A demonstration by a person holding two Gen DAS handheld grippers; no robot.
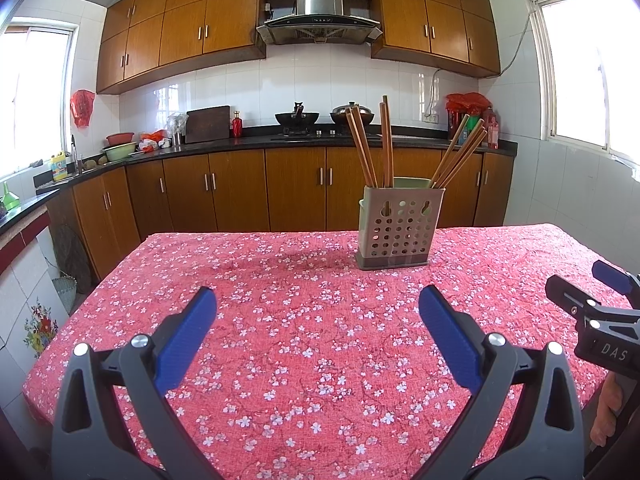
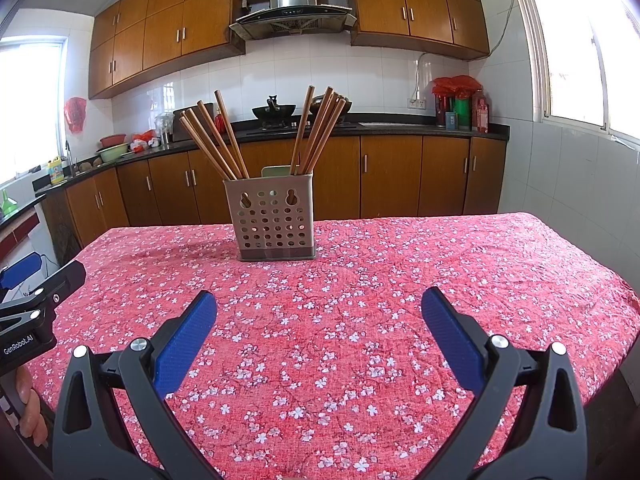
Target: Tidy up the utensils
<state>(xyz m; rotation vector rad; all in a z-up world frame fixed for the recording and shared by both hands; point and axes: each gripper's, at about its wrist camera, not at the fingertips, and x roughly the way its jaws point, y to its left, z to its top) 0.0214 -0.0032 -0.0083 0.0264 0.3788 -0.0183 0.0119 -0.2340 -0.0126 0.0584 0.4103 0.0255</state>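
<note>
The left wrist view showed the perforated utensil holder [image 1: 400,227] standing upright on the desk [image 1: 280,320] at about one o'clock from the left gripper [image 1: 317,304], while the right wrist view placed the same holder [image 2: 273,218] at about eleven o'clock from the right gripper [image 2: 319,307]. Both grippers had their blue pads spread wide apart with nothing between them, hovering over the floral red cloth. Each view caught the other gripper only at its edge: the right gripper [image 1: 600,304] at three o'clock in the left view, the left gripper [image 2: 36,300] at nine o'clock in the right view (both cut off by the frame, so their spread could not be read there).

The wooden chopsticks [image 1: 384,148] stood in the holder in two leaning bundles, one fanning toward eleven o'clock and one toward one o'clock; the right view showed them [image 2: 320,132] more clearly split. How many sticks there were was hard to count, and the holder's inner compartments were hidden behind its wall. A pale green part at the back of the holder was only partly visible.

Behind the desk ran a dark kitchen counter [image 2: 400,130] with a wok [image 2: 274,112], wooden cabinets and a range hood [image 1: 319,20] at twelve o'clock. The desk surface between grippers and holder was bare cloth.
</note>
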